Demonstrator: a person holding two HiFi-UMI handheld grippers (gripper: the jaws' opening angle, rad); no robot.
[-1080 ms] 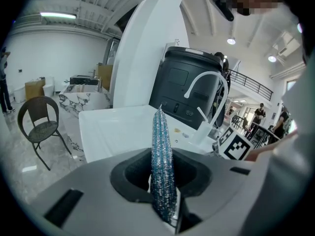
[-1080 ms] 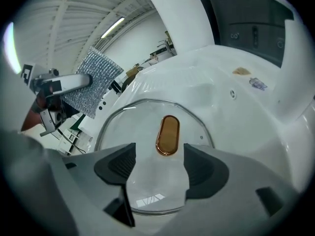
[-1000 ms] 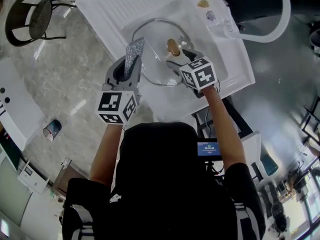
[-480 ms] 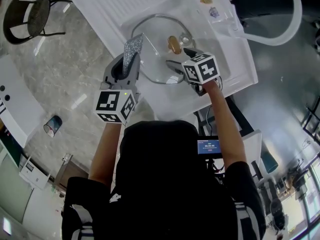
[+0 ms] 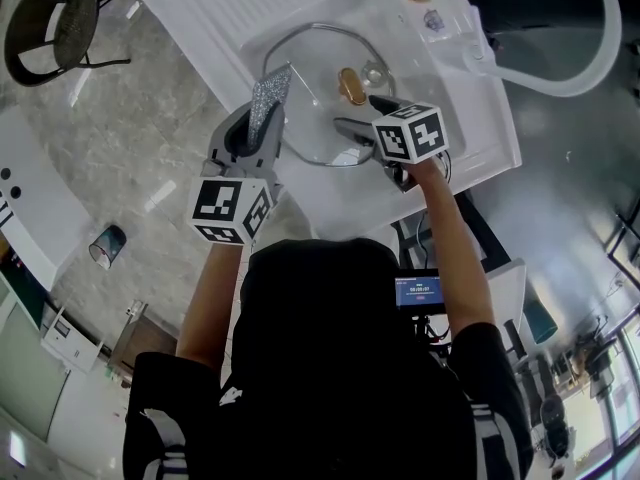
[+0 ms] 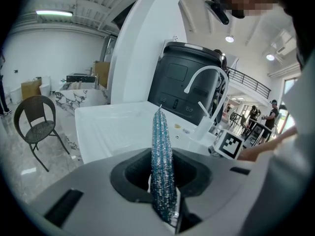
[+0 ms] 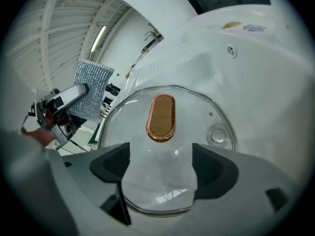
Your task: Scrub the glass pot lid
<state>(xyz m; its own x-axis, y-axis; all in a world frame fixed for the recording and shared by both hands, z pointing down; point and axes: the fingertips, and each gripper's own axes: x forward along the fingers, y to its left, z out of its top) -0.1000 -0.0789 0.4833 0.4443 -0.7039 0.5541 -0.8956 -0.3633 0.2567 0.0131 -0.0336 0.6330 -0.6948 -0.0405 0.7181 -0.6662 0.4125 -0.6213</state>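
Glass pot lid (image 5: 315, 108) in sink (image 5: 215, 13), near rim between right gripper (image 5: 358, 116) jaws: just been opening, no contact. Left gripper (image 5: 262, 128) clamps scrub pad (image 5: 270, 98) by lid's left edge.

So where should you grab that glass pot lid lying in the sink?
I'd take the oval brown knob in the middle of the glass pot lid, coming straight down from above, right gripper closing across its narrow sides. It stands up from the dome, while the rim lies low in the sink and the glass looks slippery.
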